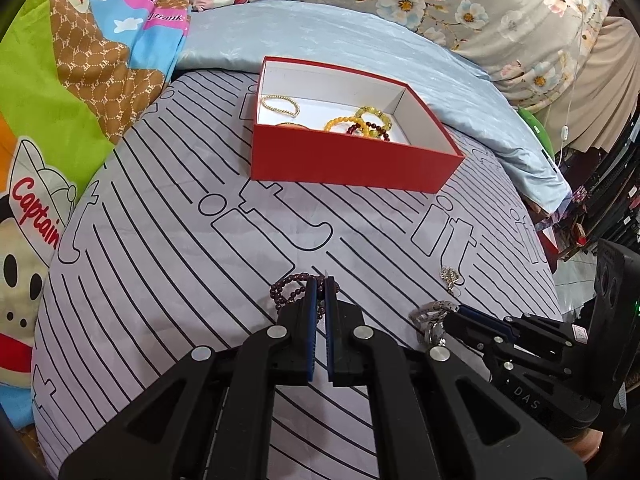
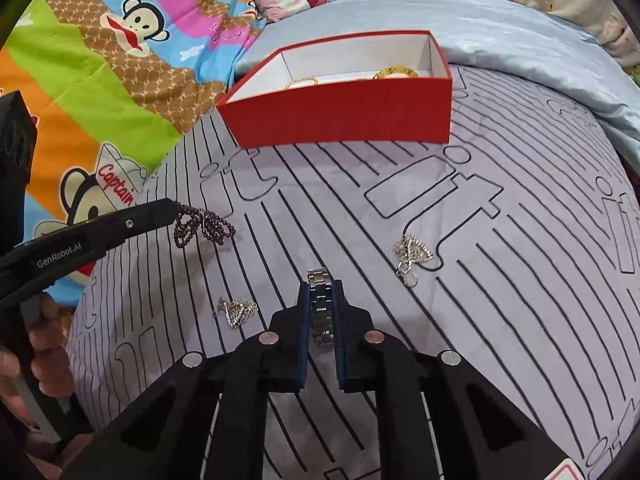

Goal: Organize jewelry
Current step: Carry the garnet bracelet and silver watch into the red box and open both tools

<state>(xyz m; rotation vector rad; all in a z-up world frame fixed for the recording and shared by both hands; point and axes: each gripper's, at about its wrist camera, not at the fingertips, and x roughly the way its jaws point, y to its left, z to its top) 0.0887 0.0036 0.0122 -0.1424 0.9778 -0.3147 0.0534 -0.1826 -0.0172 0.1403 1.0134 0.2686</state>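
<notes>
Left fingers (image 1: 309, 300) pinch dark-red bead bracelet (image 1: 289, 292); right fingers (image 2: 305, 308) clamp silver link watch (image 2: 321, 304).

Striped bedsheet (image 1: 168, 248) — perhaps floral pillow (image 1: 500, 12)

Box (image 2: 340, 120) contents mostly wall-hidden

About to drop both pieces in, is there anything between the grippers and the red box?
Nothing visible. Bare striped sheet lies between the left gripper with its bead bracelet, the right gripper with its watch, and the open box.
</notes>
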